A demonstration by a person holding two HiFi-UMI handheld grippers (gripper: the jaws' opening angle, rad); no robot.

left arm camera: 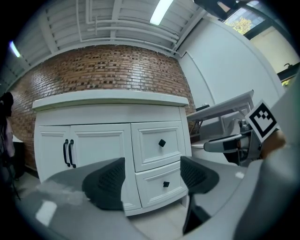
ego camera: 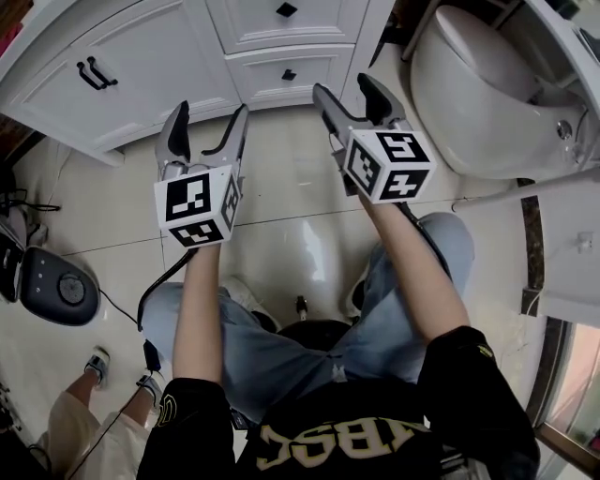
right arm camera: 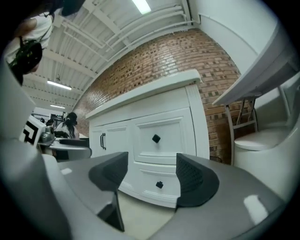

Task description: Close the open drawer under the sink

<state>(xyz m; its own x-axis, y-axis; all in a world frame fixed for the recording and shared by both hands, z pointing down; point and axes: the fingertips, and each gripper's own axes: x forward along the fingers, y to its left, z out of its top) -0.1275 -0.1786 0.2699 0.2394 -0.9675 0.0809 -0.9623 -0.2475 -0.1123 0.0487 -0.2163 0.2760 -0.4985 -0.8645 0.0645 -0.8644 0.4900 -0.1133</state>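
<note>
The cabinet (ego camera: 141,66) fills the top of the head view. At top centre, its upper drawer (ego camera: 253,19) and lower drawer (ego camera: 262,77) both look flush with the front, so I'd judge the closing done. The left gripper (ego camera: 210,117) and right gripper (ego camera: 343,89) hang apart from the cabinet, jaws spread wide and holding nothing. At most, a check that neither drawer gapes.

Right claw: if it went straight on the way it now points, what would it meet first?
Most likely the white vanity, around the seam between its upper drawer and lower drawer, which shows inside the open, empty right claw. Nothing appears in between, though depth is hard to judge.
</note>
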